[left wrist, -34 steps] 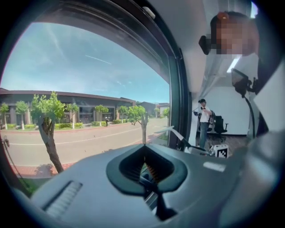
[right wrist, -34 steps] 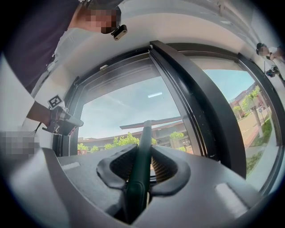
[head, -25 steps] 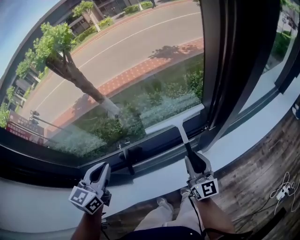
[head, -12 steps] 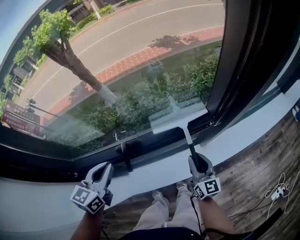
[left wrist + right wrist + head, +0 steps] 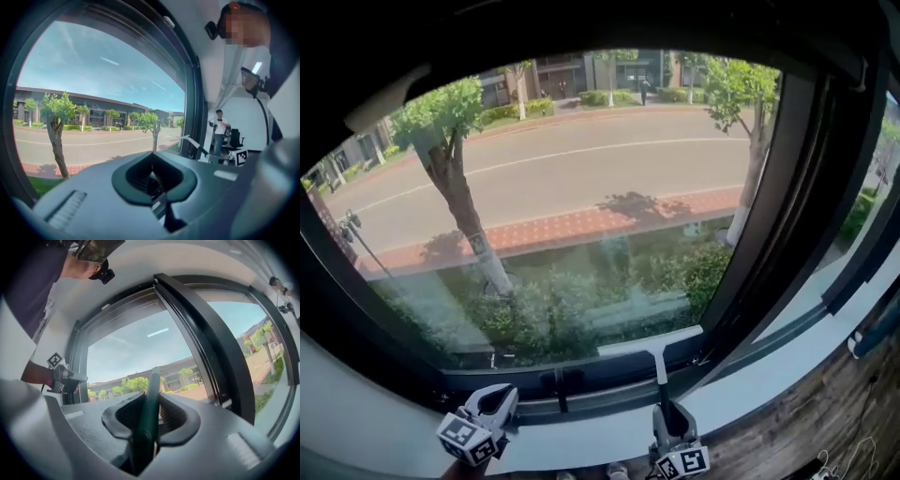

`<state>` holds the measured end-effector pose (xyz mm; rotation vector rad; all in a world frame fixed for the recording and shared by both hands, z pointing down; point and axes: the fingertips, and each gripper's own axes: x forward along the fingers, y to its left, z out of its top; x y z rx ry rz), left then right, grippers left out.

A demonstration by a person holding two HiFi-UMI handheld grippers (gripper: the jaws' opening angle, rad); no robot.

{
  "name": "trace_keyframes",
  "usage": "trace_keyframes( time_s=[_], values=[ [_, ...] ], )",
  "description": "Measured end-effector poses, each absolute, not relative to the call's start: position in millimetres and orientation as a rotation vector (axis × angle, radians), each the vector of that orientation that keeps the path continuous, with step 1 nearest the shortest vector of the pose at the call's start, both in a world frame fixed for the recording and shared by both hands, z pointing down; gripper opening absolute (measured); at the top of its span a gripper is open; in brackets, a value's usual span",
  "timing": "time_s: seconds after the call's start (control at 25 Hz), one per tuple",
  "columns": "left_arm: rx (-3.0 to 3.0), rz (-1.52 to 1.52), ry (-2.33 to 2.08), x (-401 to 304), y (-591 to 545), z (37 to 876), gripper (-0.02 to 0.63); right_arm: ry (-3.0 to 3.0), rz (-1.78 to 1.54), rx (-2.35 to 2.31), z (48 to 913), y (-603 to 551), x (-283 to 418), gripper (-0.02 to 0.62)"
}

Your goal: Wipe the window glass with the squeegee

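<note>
Squeegee (image 5: pixel 652 341) blade shows in head view only; right gripper (image 5: pixel 151 403) clamps handle.

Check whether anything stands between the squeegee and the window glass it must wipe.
Nothing visible does. The right gripper grips the squeegee, whose blade lies at the bottom edge of the window glass, with bare pane above.
</note>
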<state>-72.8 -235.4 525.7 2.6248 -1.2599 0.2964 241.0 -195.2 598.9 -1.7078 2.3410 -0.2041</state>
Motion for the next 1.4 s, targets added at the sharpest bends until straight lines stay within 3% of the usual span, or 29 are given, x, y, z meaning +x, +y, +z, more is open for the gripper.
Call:
trace_keyframes(
  time_s=[0.36,0.64,1.2,1.4],
  values=[
    [2.704,0.169,-1.242,-100.7,-235.6,482.8,0.003,2.138,0.373,-1.544,366.4,-216.3,223.2,0.101],
    [2.759,0.129,-1.275,-137.4,-248.3,453.1,0.002,1.964,0.568,-1.411,241.2,-247.0,207.2,0.101],
    [2.800,0.042,-1.287,-173.6,-280.5,424.8,0.002,1.910,0.817,-1.296,139.9,-286.1,166.8,0.101],
    [2.787,0.037,-1.265,-178.7,-288.2,421.5,0.002,1.948,0.769,-1.253,128.5,-293.3,155.7,0.101]
  ],
)
